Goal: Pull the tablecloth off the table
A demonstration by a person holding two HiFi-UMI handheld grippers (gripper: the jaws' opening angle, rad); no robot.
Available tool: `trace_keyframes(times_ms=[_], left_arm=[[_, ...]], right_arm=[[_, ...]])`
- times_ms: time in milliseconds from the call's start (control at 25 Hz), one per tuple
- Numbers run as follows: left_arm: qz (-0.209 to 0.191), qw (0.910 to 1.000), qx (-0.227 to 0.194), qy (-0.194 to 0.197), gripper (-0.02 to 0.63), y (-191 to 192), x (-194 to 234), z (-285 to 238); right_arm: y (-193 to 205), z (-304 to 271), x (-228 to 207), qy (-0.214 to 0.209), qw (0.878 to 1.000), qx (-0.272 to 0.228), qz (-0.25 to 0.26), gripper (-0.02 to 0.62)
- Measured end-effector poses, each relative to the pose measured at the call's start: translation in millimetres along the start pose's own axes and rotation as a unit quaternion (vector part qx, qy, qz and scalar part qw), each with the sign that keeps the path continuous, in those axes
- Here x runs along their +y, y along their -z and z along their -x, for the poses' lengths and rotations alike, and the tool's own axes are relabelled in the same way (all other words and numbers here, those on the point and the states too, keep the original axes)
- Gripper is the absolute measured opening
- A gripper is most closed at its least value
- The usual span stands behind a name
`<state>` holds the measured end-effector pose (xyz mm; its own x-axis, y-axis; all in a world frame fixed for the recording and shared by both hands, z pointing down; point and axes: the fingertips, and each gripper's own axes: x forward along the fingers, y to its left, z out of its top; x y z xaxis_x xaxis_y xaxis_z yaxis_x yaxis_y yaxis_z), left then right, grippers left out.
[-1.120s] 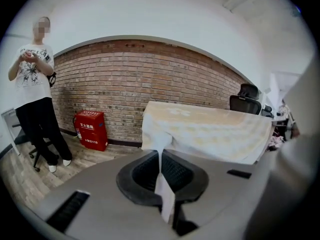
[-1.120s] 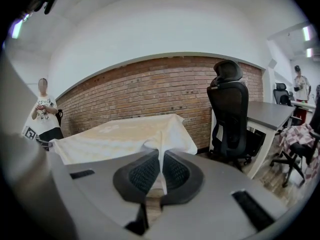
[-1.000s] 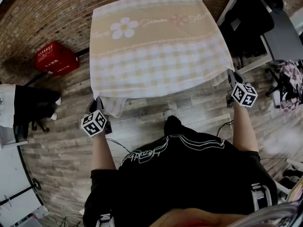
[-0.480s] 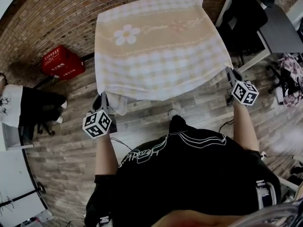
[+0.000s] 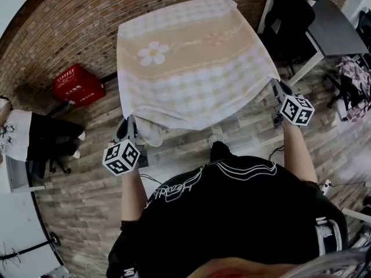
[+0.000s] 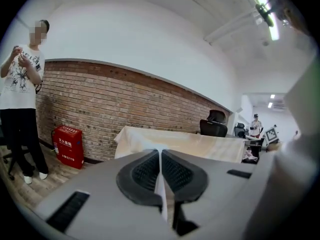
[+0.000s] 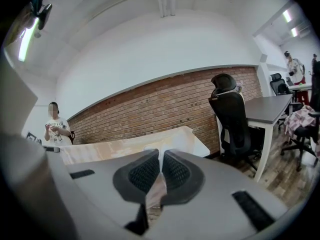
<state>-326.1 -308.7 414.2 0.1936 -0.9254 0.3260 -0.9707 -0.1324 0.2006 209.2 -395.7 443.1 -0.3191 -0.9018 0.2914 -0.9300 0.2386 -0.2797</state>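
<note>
Brick wall and wood-plank floor surround the surface, which a beige-and-white checked tablecloth with a daisy print point(image 5: 194, 62) covers completely. A red plastic crate point(image 5: 79, 84) sits by the wall on the left, near a bystander in a white shirt and black trousers point(image 5: 40, 135) who is cut off by the frame edge. A black office chair point(image 5: 287, 16) crowds the right side. The cloth's length runs away from the person toward the wall. The left tool point(image 5: 128, 129) and right tool point(image 5: 277, 88) are each clamped on a near corner.

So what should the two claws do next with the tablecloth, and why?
Probably pull both claws straight back toward the person, evenly. The left claw and right claw are each shut on a near corner of the cream checked cloth tablecloth, which lies spread out flat.
</note>
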Motion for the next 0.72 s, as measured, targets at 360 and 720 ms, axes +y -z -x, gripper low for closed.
trace_keyframes(times_ms=[360, 720], left_arm=[[-0.007, 0.9996, -0.011, 0.025, 0.006, 6, -24, 41], [-0.006, 0.9981, -0.022, 0.057, 0.006, 11, -46, 83]], right_arm=[[7, 37, 29, -0.015, 1.000, -0.002, 0.017, -0.003], [24, 80, 44, -0.020, 1.000, -0.006, 0.012, -0.003]])
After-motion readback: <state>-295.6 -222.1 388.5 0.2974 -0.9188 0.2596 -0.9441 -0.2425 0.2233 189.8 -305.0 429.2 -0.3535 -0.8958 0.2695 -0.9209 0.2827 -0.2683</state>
